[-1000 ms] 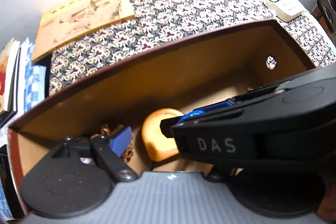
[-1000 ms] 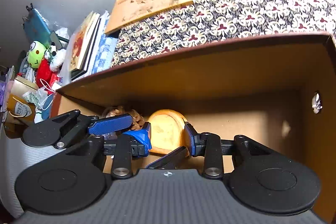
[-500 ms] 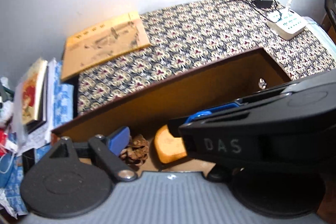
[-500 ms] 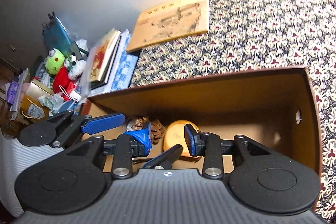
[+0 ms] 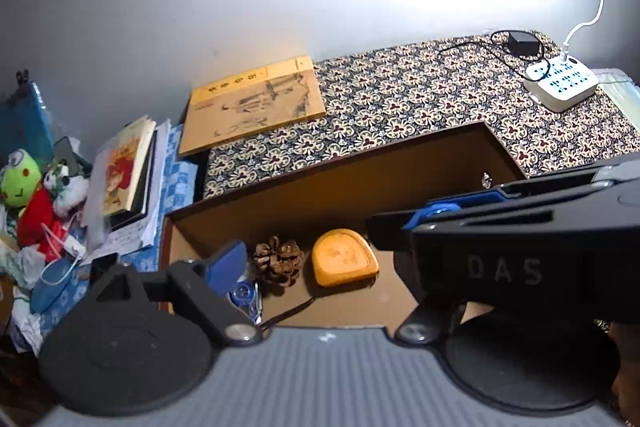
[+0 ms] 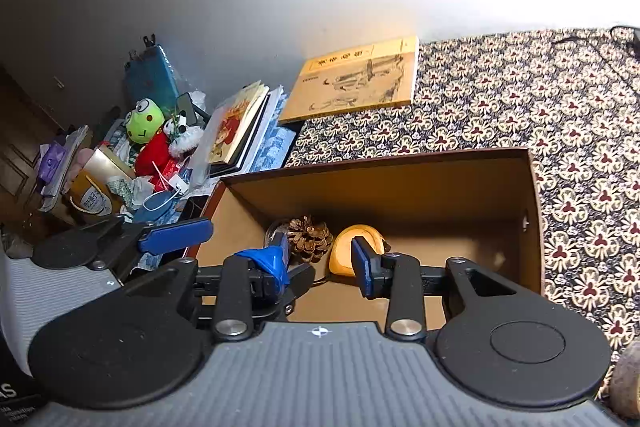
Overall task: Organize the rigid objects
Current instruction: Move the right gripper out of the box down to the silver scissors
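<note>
A brown box (image 6: 532, 211) sits open on a counter (image 6: 520, 99) with a flowery cloth. It fills the middle of both pictures. Inside the box, at its far left end, lie a pine cone (image 5: 277, 261) and an orange rounded block (image 5: 344, 263), just beside each other. A small blue and clear thing lies left of the pine cone, but it is too hidden to tell what it is.

The right gripper (image 6: 320, 267) hangs over the near edge of the box, low in the right wrist picture. Its jaws are spread apart with nothing between them. The left gripper (image 5: 304, 259) is next to it, on the left side. Only its left blue finger shows, because the right gripper covers the other one, so I cannot tell how its jaws stand.

A yellow book (image 5: 252, 105) lies on the cloth behind the box. A green frog toy (image 6: 144, 121) sits in a messy pile at the left.
</note>
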Action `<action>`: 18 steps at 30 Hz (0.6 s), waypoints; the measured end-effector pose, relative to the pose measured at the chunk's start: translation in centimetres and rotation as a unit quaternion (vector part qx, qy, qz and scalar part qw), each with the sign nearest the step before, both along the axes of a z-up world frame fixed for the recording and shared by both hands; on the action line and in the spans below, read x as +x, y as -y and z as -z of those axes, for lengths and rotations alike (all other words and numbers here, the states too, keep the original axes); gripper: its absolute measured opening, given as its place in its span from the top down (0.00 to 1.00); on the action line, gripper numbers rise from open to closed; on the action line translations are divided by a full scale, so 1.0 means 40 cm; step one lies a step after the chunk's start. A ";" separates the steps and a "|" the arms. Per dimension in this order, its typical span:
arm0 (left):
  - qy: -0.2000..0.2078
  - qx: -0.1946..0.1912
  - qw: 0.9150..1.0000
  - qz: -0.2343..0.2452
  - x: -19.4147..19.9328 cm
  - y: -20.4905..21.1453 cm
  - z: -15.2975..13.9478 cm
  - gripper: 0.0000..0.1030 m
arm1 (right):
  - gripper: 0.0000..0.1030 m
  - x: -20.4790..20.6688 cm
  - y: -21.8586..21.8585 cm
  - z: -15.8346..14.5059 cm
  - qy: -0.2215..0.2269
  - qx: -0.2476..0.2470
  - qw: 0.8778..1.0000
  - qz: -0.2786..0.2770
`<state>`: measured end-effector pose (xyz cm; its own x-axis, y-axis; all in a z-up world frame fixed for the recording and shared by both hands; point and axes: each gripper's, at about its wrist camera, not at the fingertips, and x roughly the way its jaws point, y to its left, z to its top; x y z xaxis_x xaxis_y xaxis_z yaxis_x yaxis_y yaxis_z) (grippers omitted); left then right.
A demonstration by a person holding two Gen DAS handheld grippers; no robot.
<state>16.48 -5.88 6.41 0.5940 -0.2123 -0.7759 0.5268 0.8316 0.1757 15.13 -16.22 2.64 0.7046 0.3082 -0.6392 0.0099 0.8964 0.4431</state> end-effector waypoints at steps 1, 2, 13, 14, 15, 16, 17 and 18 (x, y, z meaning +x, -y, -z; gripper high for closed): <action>0.003 -0.001 1.000 -0.003 -0.015 -0.002 -0.006 0.26 | 0.81 -0.013 -0.001 -0.005 0.006 -0.002 1.000 -0.001; 0.006 -0.002 1.000 -0.006 -0.029 -0.005 -0.011 0.26 | 0.81 -0.026 -0.002 -0.009 0.012 -0.005 1.000 -0.002; 0.023 0.007 0.999 -0.038 -0.156 -0.009 -0.028 0.25 | 0.81 -0.131 -0.007 -0.008 0.028 0.019 0.999 -0.009; 0.026 0.009 0.999 -0.040 -0.166 -0.009 -0.029 0.25 | 0.81 -0.137 -0.009 -0.008 0.028 0.021 0.999 -0.011; 0.029 0.011 0.999 -0.042 -0.175 -0.009 -0.032 0.25 | 0.81 -0.146 -0.011 -0.009 0.030 0.021 0.999 -0.013; 0.030 0.011 0.999 -0.044 -0.183 -0.012 -0.032 0.25 | 0.81 -0.154 -0.014 -0.010 0.033 0.020 0.999 -0.014; 0.031 0.011 0.998 -0.046 -0.191 -0.014 -0.033 0.25 | 0.81 -0.161 -0.017 -0.010 0.036 0.019 0.999 -0.014; 0.031 0.010 0.998 -0.049 -0.199 -0.016 -0.034 0.25 | 0.81 -0.168 -0.021 -0.009 0.037 0.019 0.999 -0.016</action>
<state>8.54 -5.26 7.77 0.6585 -0.1347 -0.7405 0.4299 0.8749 0.2231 8.42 -15.39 3.01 0.7387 0.3548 -0.5731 -0.0526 0.8780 0.4758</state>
